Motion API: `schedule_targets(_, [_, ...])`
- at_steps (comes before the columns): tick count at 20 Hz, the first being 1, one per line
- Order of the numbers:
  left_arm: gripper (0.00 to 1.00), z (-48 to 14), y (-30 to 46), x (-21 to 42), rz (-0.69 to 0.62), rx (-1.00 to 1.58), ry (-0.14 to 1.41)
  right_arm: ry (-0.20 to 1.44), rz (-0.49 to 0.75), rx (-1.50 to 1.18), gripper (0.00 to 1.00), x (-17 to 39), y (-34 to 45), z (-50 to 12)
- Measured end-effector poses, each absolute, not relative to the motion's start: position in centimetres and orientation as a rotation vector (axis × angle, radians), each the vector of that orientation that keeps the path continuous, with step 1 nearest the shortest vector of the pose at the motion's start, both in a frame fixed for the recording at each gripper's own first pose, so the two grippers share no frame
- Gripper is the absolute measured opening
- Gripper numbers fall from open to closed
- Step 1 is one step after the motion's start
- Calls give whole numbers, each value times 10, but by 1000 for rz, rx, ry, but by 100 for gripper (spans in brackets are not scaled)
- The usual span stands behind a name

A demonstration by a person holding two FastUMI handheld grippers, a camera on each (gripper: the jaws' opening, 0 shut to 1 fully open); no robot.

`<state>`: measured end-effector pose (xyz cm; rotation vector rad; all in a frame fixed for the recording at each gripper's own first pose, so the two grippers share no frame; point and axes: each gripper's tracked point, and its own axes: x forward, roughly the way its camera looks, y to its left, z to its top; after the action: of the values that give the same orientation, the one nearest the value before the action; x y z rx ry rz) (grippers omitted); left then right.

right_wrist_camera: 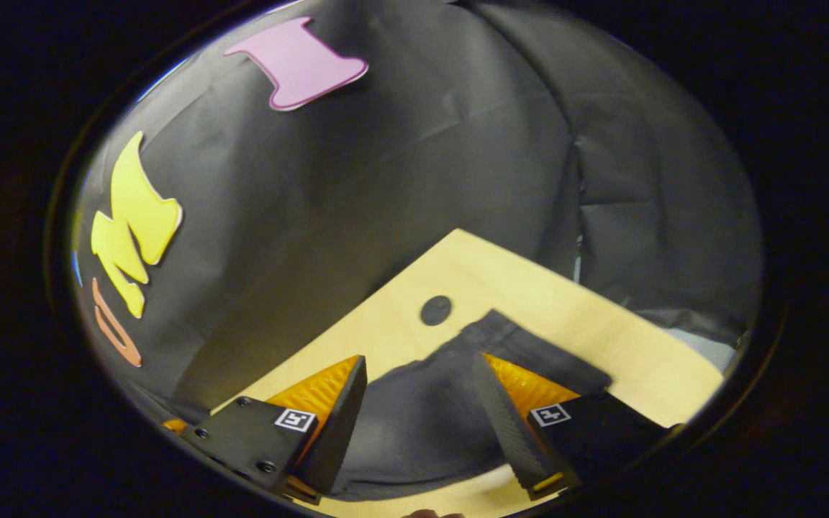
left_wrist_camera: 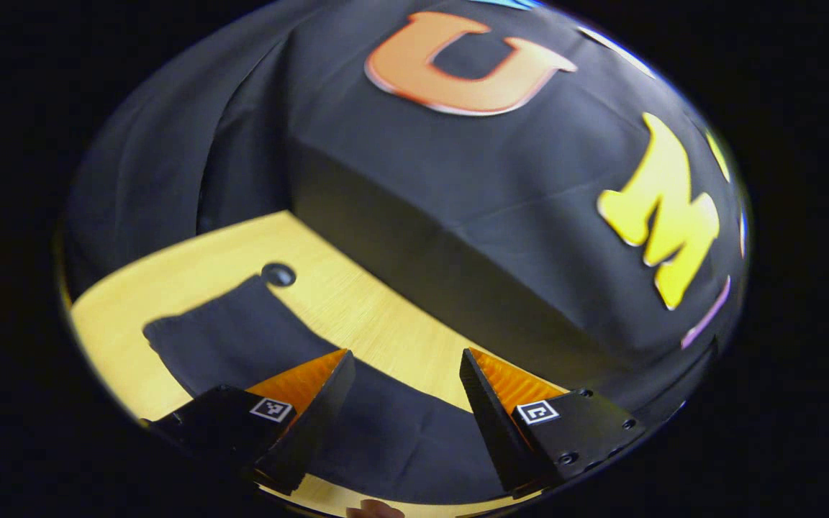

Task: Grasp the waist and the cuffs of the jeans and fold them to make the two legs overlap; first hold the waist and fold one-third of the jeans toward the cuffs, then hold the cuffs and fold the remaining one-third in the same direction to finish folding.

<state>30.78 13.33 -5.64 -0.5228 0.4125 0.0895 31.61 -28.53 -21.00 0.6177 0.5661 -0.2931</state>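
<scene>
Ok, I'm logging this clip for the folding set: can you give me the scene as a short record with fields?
surface: wooden table with a round dark hole
garment: dark jeans lying flat on the table, one end near the hole
left gripper: open, above the jeans, holding nothing
right gripper: open, above the jeans, holding nothing
backdrop: black cloth wall behind the table
fold stage: cannot tell from these views; no grasp made

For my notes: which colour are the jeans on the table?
The jeans look black or very dark, plain, on the light wooden table; left gripper view shows it best.
</scene>
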Motion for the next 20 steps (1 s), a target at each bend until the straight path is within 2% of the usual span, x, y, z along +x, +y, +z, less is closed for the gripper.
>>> schedule_targets(1, [97,-33,128,305,61,-463,379,573,-339,613,92,302,-303,-218])
schedule_targets(6, [97,42,93,268,-39,-216,236,598,-513,742,92,250,-350,-260])
schedule_targets(10, [97,73,62,238,-80,-122,170,610,-512,894,93,245,-330,-282])
schedule_targets(11, [100,76,58,232,-81,-105,159,609,-501,919,93,247,-327,-283])
schedule_targets(12, [97,86,54,224,-73,-90,142,612,-490,943,93,248,-324,-284])
schedule_targets(15, [97,119,45,202,-66,-62,52,576,-475,958,92,250,-327,-281])
schedule_targets(16, [100,132,44,194,-64,-36,21,575,-472,957,92,250,-326,-284])
schedule_targets(17, [97,139,40,190,-75,-16,2,563,-491,947,89,248,-333,-280])
schedule_targets(18, [96,139,37,184,-89,-1,2,553,-503,952,77,247,-338,-282])
schedule_targets(19, [97,138,38,181,-98,10,10,532,-507,980,58,248,-340,-284])
schedule_targets(20, [88,135,40,182,-97,12,24,522,-513,1003,50,250,-340,-288])
